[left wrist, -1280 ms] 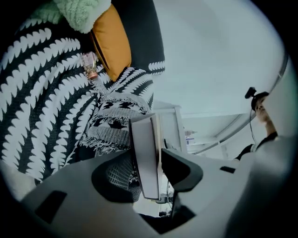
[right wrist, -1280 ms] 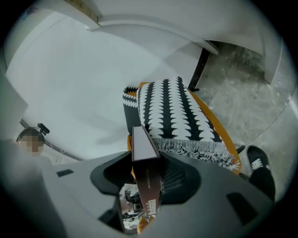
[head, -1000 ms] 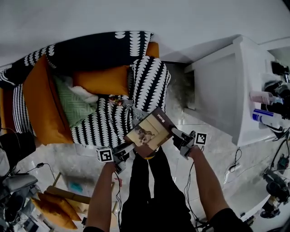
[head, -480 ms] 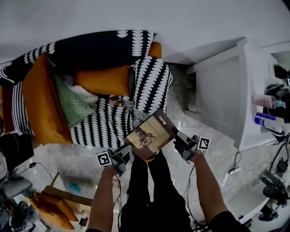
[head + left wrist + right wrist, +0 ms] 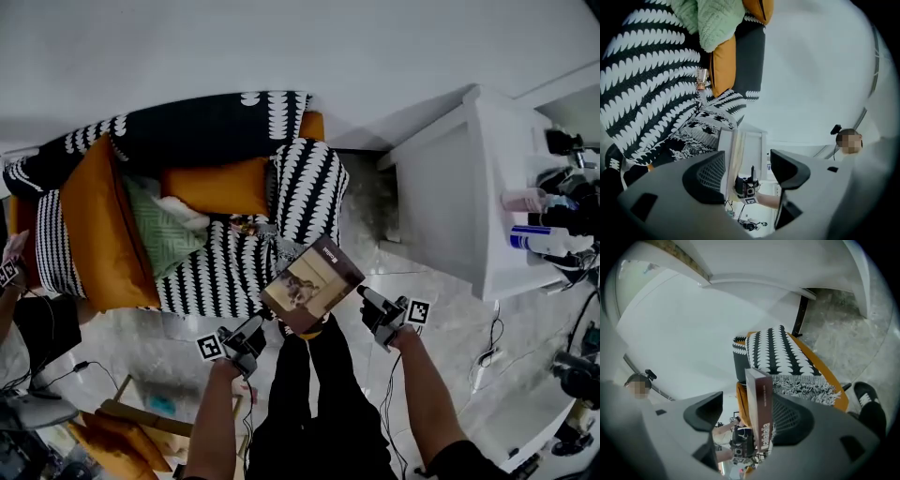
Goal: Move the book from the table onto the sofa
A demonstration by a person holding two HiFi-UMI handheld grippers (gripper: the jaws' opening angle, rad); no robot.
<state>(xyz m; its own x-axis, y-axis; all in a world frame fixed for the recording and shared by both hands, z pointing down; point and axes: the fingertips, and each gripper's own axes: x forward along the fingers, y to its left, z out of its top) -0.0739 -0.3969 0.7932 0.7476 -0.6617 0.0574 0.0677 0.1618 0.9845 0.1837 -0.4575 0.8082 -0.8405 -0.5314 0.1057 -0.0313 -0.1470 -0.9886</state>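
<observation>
Brown book (image 5: pixel 312 284), judged stiff and fairly heavy, best pinched at opposite edges, at the sofa's (image 5: pixel 309 183) front edge between my left tongs (image 5: pixel 251 330) and right tongs (image 5: pixel 366 298), both just opened wide, gripping nothing.

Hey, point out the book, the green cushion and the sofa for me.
book (image 5: pixel 312 284): head view, middle of its front cover.
green cushion (image 5: pixel 167 232): head view, centre of its textured face.
sofa (image 5: pixel 311 183): head view, its black-and-white covered armrest.
</observation>
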